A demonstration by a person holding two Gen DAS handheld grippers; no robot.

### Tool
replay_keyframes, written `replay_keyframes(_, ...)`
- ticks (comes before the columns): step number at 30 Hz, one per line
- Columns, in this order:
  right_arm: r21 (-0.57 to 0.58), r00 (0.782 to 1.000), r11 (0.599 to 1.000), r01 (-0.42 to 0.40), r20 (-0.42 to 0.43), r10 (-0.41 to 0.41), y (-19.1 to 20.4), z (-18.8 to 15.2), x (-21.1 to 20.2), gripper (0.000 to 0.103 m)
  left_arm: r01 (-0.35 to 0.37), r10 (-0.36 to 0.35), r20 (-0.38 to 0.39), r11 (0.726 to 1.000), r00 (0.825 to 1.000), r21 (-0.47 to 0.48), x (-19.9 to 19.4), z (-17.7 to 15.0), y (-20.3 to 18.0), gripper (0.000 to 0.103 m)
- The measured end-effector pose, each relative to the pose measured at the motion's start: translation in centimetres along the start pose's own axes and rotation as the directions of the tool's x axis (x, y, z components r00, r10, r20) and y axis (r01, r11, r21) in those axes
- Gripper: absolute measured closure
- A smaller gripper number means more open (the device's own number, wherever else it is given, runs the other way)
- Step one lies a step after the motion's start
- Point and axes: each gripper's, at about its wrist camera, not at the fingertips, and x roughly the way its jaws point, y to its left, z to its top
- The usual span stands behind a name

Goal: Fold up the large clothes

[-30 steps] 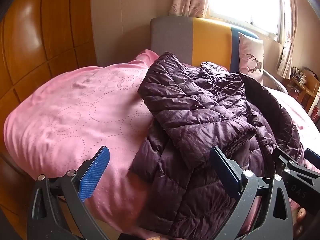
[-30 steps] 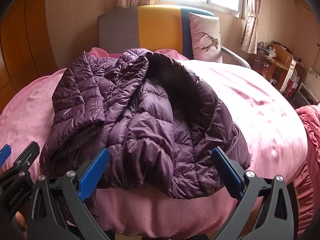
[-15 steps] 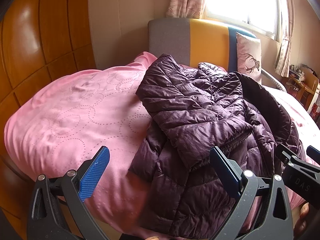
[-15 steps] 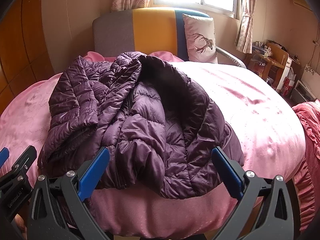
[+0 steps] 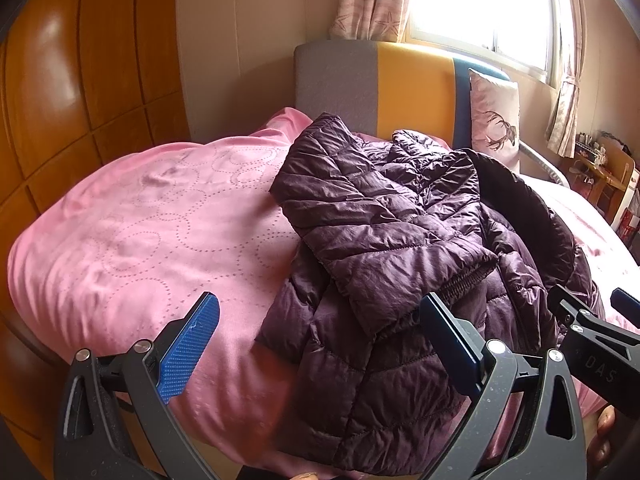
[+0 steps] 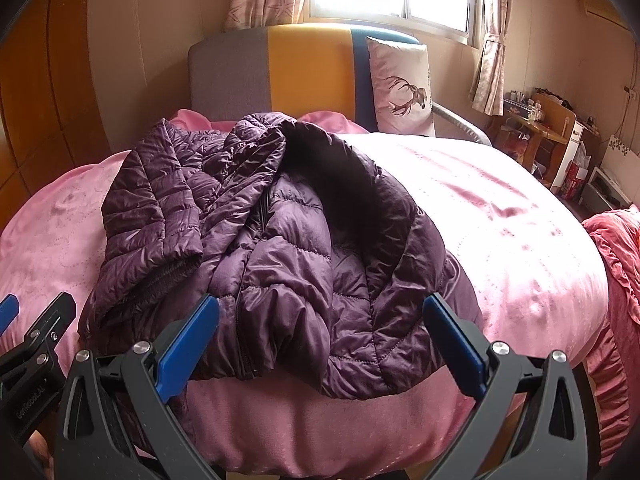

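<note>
Purple jacket (image 6: 276, 248) lies crumpled on the pink bed (image 6: 500, 240). Left claw (image 5: 320, 340) and right claw (image 6: 320, 336) hover at its near edge, both spread wide, gripping nothing.

One purple jacket (image 6: 280, 248), one pillow (image 6: 400, 88), two grippers, and seemingly one pink bedspread (image 6: 500, 240).
</note>
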Motion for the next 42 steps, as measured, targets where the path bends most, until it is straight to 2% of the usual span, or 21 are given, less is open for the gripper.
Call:
replay_keyframes(25,-0.028,1.0,1.0,-0.003,0.015,0.003,0.6,0.0,-0.6,0.002,0.009,-0.009,0.001,1.0,1.0,-0.016,-0.1,0.0,0.5,0.004)
replay_keyframes(42,-0.036,1.0,0.999,-0.017,-0.018,0.016,0.8,-0.3,0.6,0.002,0.022,-0.023,-0.029,1.0,0.999,-0.018,0.8,-0.2,0.4,0.004)
